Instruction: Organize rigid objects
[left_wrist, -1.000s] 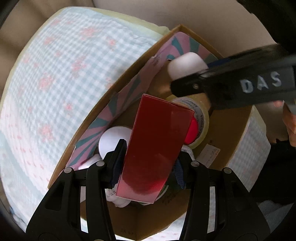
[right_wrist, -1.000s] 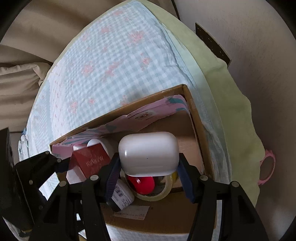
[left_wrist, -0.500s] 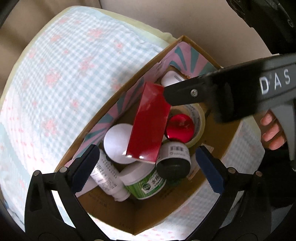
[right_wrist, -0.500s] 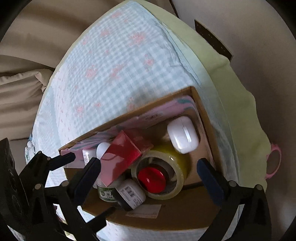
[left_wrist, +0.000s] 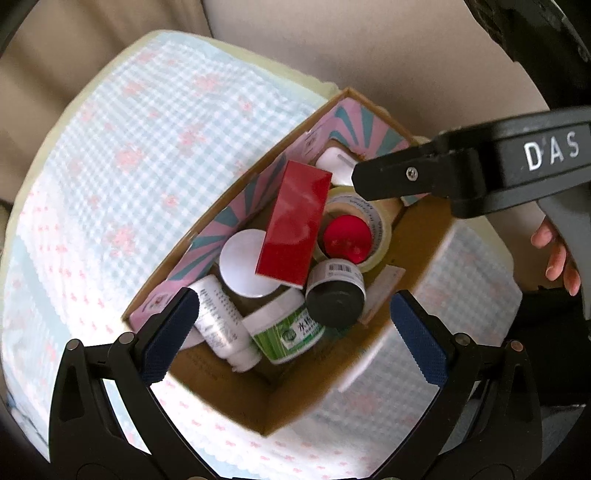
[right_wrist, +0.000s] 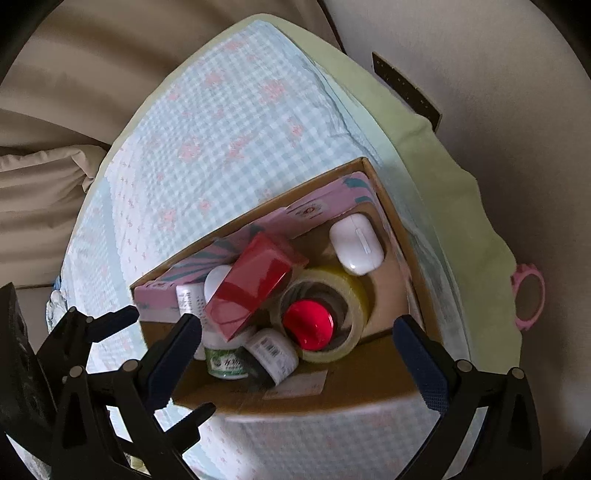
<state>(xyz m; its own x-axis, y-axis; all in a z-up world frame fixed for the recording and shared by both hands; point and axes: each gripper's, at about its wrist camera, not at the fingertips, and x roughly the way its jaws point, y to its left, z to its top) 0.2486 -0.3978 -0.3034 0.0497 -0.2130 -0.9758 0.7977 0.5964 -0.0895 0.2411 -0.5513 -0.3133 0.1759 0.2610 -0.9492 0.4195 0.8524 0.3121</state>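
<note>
STEP: both drops look done | GRIP: your left hand-held gripper (left_wrist: 291, 332) and right hand-held gripper (right_wrist: 299, 354) have just been opening, now wide, nothing between | ITEMS: red box (left_wrist: 295, 225) propped on jars, white case (right_wrist: 356, 249) in cardboard box (right_wrist: 399, 236) on the bed | NEXT: lift clear, seek any remaining piece.

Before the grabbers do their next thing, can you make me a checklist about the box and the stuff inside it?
1. Left gripper empty, fingers wide apart: ok.
2. Right gripper empty, fingers wide apart: ok.
3. Red box inside the cardboard box: ok, though it lies tilted on the jars.
4. White case inside, in the far corner: ok.
5. Red lid sits in the tape roll hole: ok.
6. Anything left outside on the checked cloth: none visible; its hidden parts, cannot tell.
</note>
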